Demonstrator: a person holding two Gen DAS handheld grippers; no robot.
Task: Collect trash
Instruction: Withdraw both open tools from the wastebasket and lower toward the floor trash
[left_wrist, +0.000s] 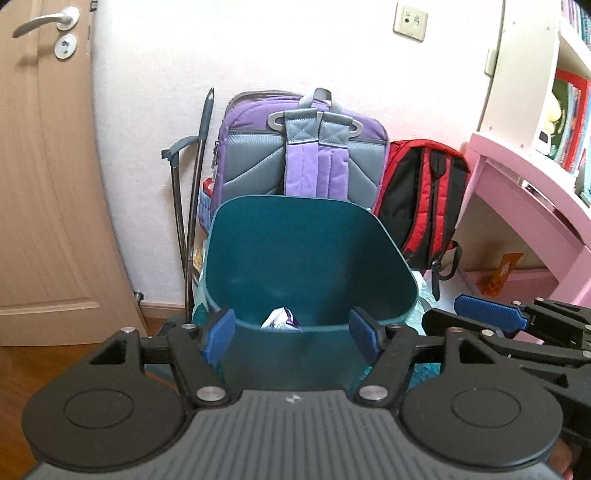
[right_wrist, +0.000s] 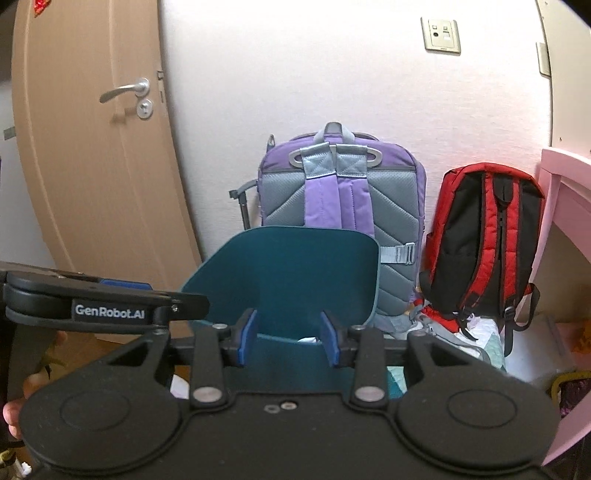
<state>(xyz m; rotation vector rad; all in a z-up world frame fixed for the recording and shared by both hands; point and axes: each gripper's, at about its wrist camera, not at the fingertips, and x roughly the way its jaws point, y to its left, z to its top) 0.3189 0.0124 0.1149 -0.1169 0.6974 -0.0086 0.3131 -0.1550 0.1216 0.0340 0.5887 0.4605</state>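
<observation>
The teal bin (left_wrist: 295, 258) stands at the centre of both wrist views, before the purple backpack (left_wrist: 303, 147) at twelve o'clock, with a white-and-purple wrapper (left_wrist: 279, 319) lying inside behind its near rim. The left gripper (left_wrist: 291, 330) and right gripper (right_wrist: 288, 338) both have their jaws spread with nothing between the pads, so the release looks done; each would best lift clear without knocking the rim. The bin's floor is hidden, and the clutter at four o'clock by the red backpack (left_wrist: 424, 199) is hard to identify.
</observation>
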